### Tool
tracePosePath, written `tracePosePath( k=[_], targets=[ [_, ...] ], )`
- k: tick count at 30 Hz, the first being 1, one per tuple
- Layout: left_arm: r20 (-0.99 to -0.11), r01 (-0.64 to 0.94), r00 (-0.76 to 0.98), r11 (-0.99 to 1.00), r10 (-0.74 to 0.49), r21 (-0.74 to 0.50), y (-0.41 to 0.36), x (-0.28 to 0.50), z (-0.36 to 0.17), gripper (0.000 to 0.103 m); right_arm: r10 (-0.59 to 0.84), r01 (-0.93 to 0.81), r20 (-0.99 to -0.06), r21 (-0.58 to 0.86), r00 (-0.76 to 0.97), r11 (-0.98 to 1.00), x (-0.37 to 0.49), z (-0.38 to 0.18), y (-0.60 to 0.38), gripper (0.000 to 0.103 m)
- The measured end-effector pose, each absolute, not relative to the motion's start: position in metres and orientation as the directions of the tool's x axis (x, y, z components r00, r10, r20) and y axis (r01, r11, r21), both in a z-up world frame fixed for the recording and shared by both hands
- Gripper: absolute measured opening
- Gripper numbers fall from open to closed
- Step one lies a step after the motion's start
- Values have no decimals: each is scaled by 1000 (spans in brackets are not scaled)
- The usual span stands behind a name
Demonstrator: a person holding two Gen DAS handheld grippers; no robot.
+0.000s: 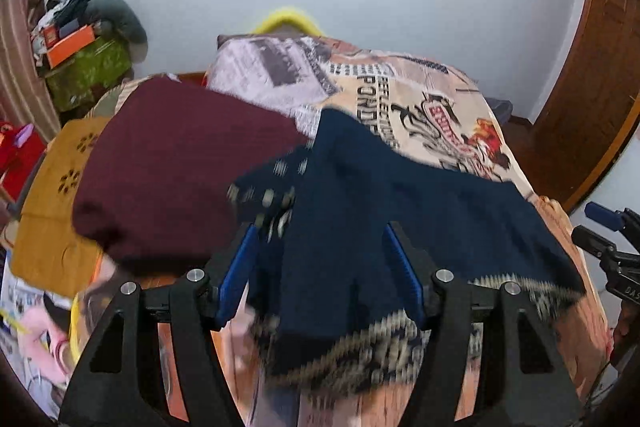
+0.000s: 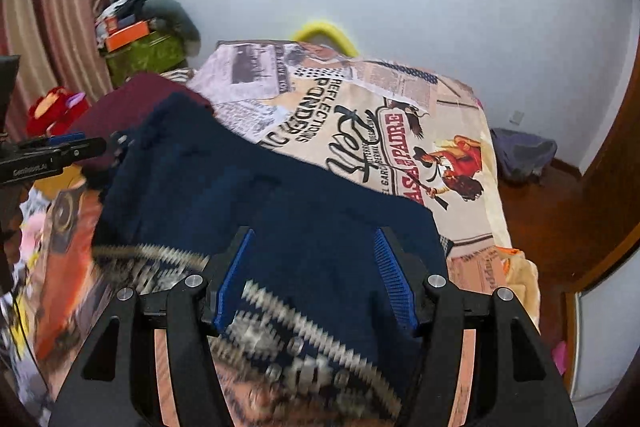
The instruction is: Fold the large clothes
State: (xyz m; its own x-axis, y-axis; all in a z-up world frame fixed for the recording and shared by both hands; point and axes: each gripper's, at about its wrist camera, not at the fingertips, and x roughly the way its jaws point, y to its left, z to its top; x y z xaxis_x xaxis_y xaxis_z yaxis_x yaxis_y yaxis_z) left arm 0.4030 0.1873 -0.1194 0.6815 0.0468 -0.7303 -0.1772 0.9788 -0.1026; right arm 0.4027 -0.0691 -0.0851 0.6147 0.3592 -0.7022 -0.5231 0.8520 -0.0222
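A navy knitted sweater (image 1: 400, 211) with a beige patterned hem lies spread on the bed (image 1: 420, 99); it also shows in the right wrist view (image 2: 260, 195). My left gripper (image 1: 320, 239) is open, its blue-padded fingers (image 1: 236, 271) standing wide over the sweater's near hem. My right gripper (image 2: 314, 243) is open too, its fingers (image 2: 394, 279) wide above the sweater's patterned hem (image 2: 304, 347). The left gripper also shows at the left edge of the right wrist view (image 2: 76, 143). A folded maroon sweater (image 1: 176, 163) lies left of the navy one.
A mustard garment (image 1: 52, 215) lies under the maroon sweater at the bed's left edge. The bed has a printed newspaper-style cover (image 2: 380, 131). A cluttered green box (image 1: 88, 71) stands by the curtain. A dark bag (image 2: 524, 151) lies on the wooden floor at right.
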Motion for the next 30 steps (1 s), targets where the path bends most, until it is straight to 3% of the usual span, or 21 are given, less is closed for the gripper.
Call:
tracePosePath(
  k=[3,7,14,20,30],
  targets=[
    [-733,-193,677,976,57,-102,188,377,-123,71,374,-539,-693,-25,616,842,379,-82,-68,73],
    [-749,-236,660,962,56,-136,186,347,-140,84,381,-541,-701,-8,603,841,364,-86,-64,75],
    [-794,-273,597,901,-115,-336,191,323,-194,84,364,-527,-737,12,570,850,354,-103,-61,76],
    [-766,-347,577,764,-283,-544,195,323,-255,84,353,-495,-769,55,533,867,352,-123,-64,76],
    [-666,-346,693,682,-277,-644,210,359,-277,84,330,-503,-784,28,525,864,367,-144,-60,76]
  ],
)
